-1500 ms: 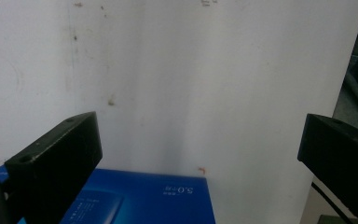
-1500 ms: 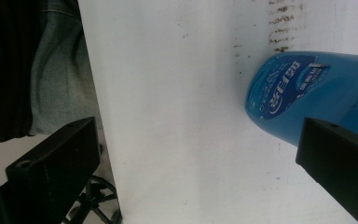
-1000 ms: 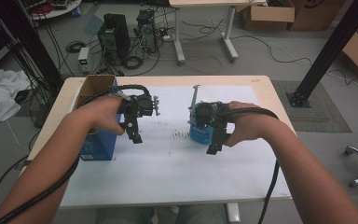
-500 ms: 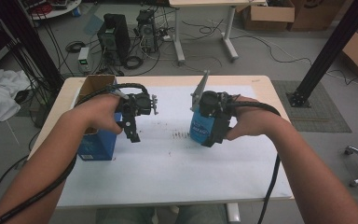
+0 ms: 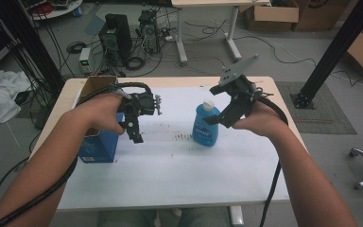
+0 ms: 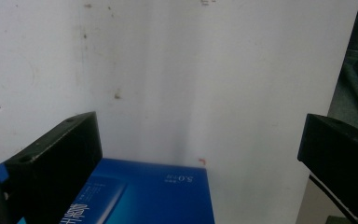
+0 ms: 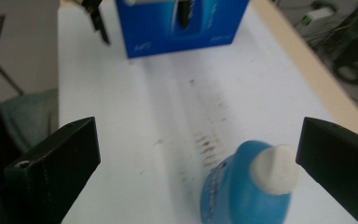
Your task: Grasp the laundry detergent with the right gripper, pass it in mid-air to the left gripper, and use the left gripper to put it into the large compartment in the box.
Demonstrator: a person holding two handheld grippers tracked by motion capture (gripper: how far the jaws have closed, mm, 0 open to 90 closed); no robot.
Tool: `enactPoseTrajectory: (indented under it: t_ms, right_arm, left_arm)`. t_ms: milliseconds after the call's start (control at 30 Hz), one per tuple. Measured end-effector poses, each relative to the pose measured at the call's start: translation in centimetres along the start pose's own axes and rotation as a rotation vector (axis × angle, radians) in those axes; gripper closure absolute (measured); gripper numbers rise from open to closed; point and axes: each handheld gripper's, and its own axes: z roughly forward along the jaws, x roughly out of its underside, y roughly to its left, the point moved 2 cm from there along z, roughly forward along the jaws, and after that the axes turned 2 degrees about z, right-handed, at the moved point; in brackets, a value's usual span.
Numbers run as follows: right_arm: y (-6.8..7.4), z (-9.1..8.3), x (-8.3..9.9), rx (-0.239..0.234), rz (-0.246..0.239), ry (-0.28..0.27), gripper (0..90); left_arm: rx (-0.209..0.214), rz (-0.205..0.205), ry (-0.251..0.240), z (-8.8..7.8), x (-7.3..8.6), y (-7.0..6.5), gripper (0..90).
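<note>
A blue bottle (image 5: 204, 127) with a white cap stands on the white table sheet (image 5: 179, 165) right of centre. My right gripper (image 5: 217, 118) hangs tilted just above and to its right, open. In the right gripper view the bottle (image 7: 249, 191) sits low between the wide jaws of that gripper (image 7: 193, 154), near the right one and not clamped. My left gripper (image 5: 134, 135) points down beside a blue box (image 5: 99, 144) at the table's left, open and holding nothing. The left gripper view looks past that gripper (image 6: 198, 149) at the box top (image 6: 144, 196) below.
An open cardboard box (image 5: 94, 86) stands behind the blue box at the table's back left corner. Dark smudges (image 5: 184, 137) mark the sheet between the grippers. Cables, computer cases (image 5: 116, 38) and a black post (image 5: 335, 52) are on the floor beyond the table.
My right gripper has let go of the blue bottle and risen back to the right; the bottle now stands free on the table. The left gripper has hardly moved.
</note>
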Motion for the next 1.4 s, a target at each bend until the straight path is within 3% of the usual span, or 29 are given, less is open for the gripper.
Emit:
enactPoseTrajectory:
  t_ms: [133, 367, 567, 767, 1033, 1167, 1400]
  right_arm:
    - [-1.1, -1.6, 0.6, 0.057, 0.052, -0.099, 0.0]
    - [-2.8, -4.3, 3.4, 0.145, 0.142, -0.196, 0.0]
    - [-2.9, -6.1, 6.8, 0.202, 0.189, -0.224, 0.0]
    - [-2.4, -6.5, 10.1, 0.215, 0.226, -0.237, 0.0]
    - [-1.6, -4.3, 13.1, 0.196, 0.215, -0.276, 0.0]
    - [-1.5, -2.0, 14.2, 0.174, 0.204, -0.281, 0.0]
    - [-1.8, 2.6, 16.0, 0.128, 0.212, -0.245, 0.0]
  left_arm:
    - [-0.004, 0.009, 0.001, -0.3, -0.3, -0.2, 0.1]
    - [-0.007, 0.006, 0.009, -0.5, -0.4, -0.2, 0.1]
    - [-0.015, 0.007, 0.005, -0.6, -0.3, -0.2, 0.1]
    - [-0.013, 0.004, 0.002, -0.5, 0.0, -0.2, 0.1]
    - [-0.012, -0.002, -0.016, -0.5, 0.2, -0.2, 0.1]
    - [-0.012, 0.004, -0.002, -0.4, 0.1, -0.3, 0.1]
    - [-0.026, 0.008, -0.022, -0.9, 0.1, -0.5, 0.1]
